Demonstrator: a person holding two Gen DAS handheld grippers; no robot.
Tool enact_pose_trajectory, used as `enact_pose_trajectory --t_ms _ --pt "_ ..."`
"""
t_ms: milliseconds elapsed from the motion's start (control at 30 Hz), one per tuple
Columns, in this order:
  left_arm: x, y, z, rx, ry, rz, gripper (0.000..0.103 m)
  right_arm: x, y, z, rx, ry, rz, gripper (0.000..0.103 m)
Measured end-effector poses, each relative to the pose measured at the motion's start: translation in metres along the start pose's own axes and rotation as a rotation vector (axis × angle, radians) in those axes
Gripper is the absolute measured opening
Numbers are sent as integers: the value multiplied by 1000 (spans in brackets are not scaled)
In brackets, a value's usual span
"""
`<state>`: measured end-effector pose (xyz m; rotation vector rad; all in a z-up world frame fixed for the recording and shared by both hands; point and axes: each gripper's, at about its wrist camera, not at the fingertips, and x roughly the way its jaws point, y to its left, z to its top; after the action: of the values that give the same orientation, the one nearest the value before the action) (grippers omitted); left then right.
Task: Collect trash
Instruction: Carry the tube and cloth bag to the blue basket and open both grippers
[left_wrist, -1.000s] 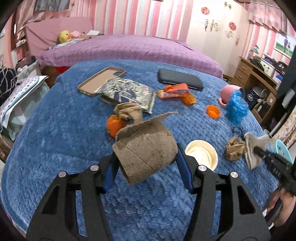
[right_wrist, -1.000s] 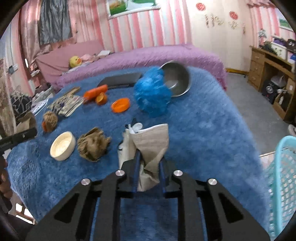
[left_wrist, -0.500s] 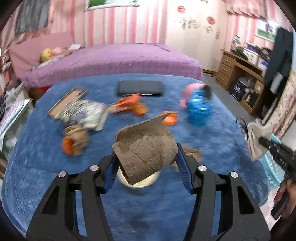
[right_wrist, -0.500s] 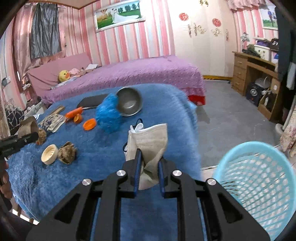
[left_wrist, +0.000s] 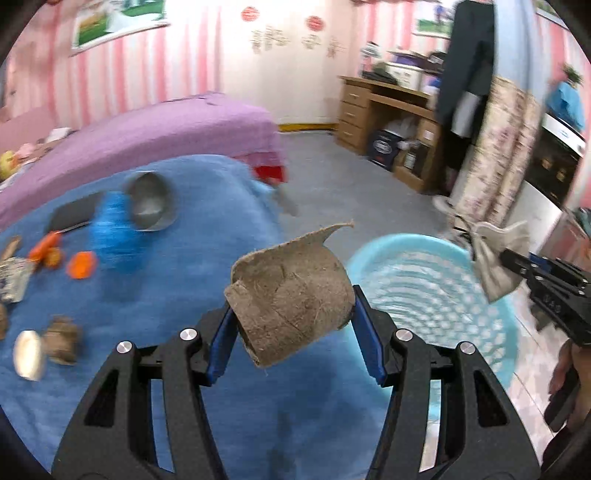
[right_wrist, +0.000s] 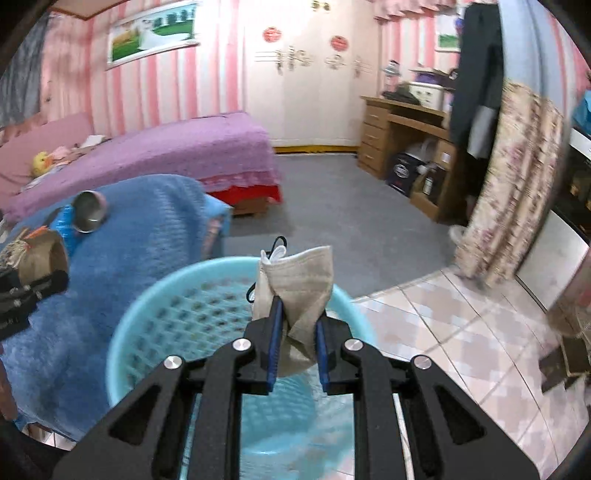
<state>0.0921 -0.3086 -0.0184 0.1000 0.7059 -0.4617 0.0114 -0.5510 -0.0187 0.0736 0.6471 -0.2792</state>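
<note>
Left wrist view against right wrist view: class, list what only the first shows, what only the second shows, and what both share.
Only the left wrist view shows the orange lid, the crumpled brown paper and the round white dish on the blue blanket.

Only the right wrist view shows the yellow plush toy on the purple bed.

Both share the turquoise basket, the metal bowl, the cardboard roll in the left gripper, and the beige mask in the right gripper.
</note>
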Motion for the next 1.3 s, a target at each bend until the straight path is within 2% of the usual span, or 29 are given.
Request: enact_pose_trajectory --t_ms 167,300,333,367,433,533,800,1000,1033,1100,1133,1233,1300 --pt "26 -70 -5 87 29 -55 56 6 -26 -11 14 24 -28 17" --pt "51 -96 -2 133 69 -82 59 7 -36 -18 37 30 -28 17" --pt "54 -98 -2 136 77 -90 63 8 -37 -18 41 30 -27 17" --pt "54 -98 -1 130 82 -97 75 10 -38 -18 45 30 -24 17" --pt "54 -91 1 98 70 -89 87 11 -39 -19 47 29 -19 17" --pt "53 -75 6 67 66 -82 93 13 -37 -21 50 29 -9 17" --pt "45 -39 13 56 32 -3 97 18 -22 -23 45 29 9 17" --pt "33 -6 16 2 30 15 97 29 -7 -24 37 38 8 21" --pt "31 -1 16 -7 29 18 97 30 -2 -24 30 38 -4 24" --pt "24 13 16 -24 24 29 97 32 3 -24 34 38 -24 66" --pt "21 18 16 -28 21 34 97 32 4 -24 38 39 -26 73" --pt "8 36 14 -34 6 60 97 32 11 -23 36 42 -65 81" --pt "0 49 14 -43 3 75 97 30 16 -21 36 33 -81 91"
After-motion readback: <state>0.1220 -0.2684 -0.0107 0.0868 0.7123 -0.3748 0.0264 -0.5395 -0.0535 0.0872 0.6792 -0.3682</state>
